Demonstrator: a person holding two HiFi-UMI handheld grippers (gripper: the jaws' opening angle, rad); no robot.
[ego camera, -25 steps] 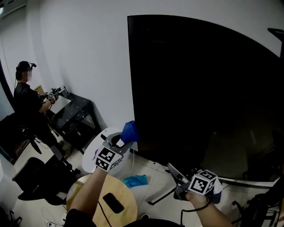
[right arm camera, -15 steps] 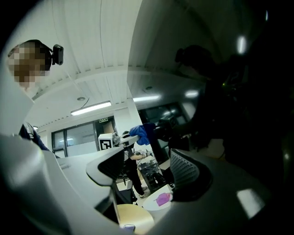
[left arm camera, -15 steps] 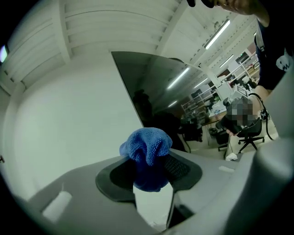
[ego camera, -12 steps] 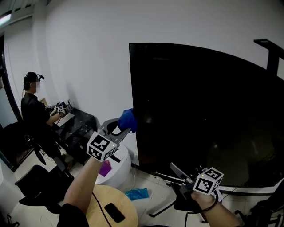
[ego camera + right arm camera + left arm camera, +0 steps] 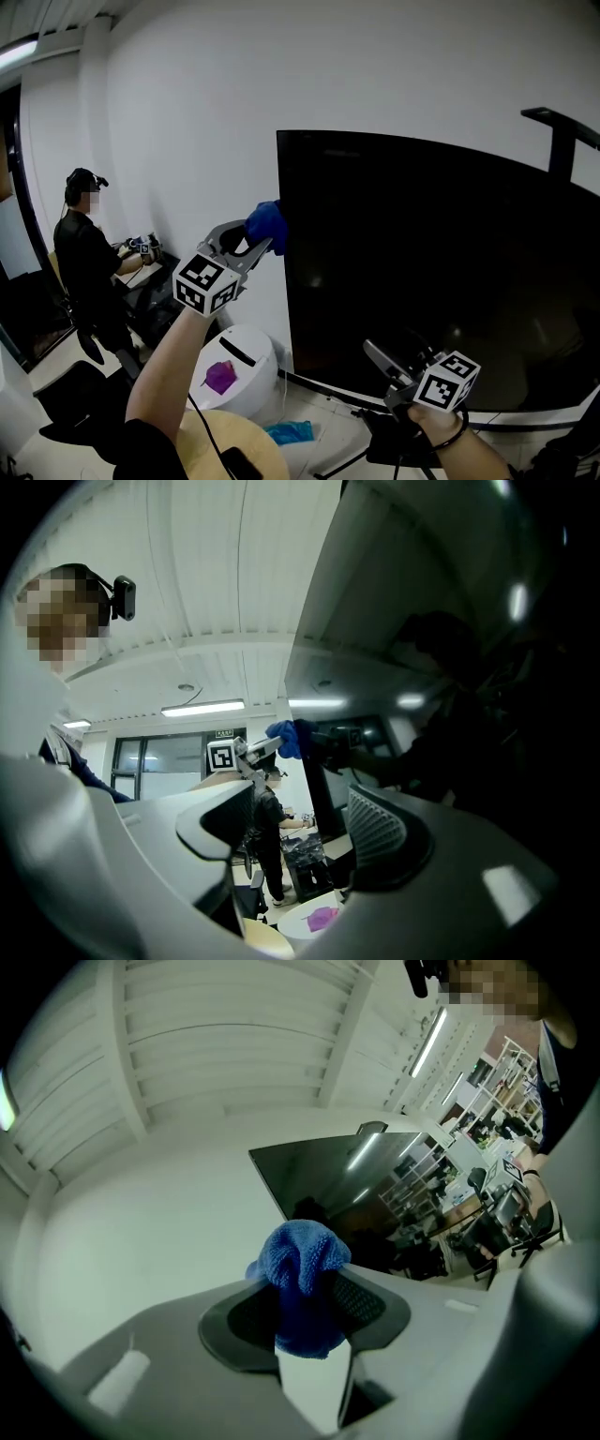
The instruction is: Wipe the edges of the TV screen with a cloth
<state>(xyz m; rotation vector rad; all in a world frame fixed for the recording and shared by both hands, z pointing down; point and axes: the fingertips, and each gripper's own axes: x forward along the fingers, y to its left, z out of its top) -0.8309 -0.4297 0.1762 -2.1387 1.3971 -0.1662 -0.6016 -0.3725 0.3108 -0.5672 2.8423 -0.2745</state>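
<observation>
Cloth (image 5: pixel 302 1274) blue terry, bunched, TV (image 5: pixel 431 272) glossy blk

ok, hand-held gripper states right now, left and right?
Left hand-held gripper: closed on the blue cloth, jaws just closed further.
Right hand-held gripper: open, nothing between its jaws.
</observation>
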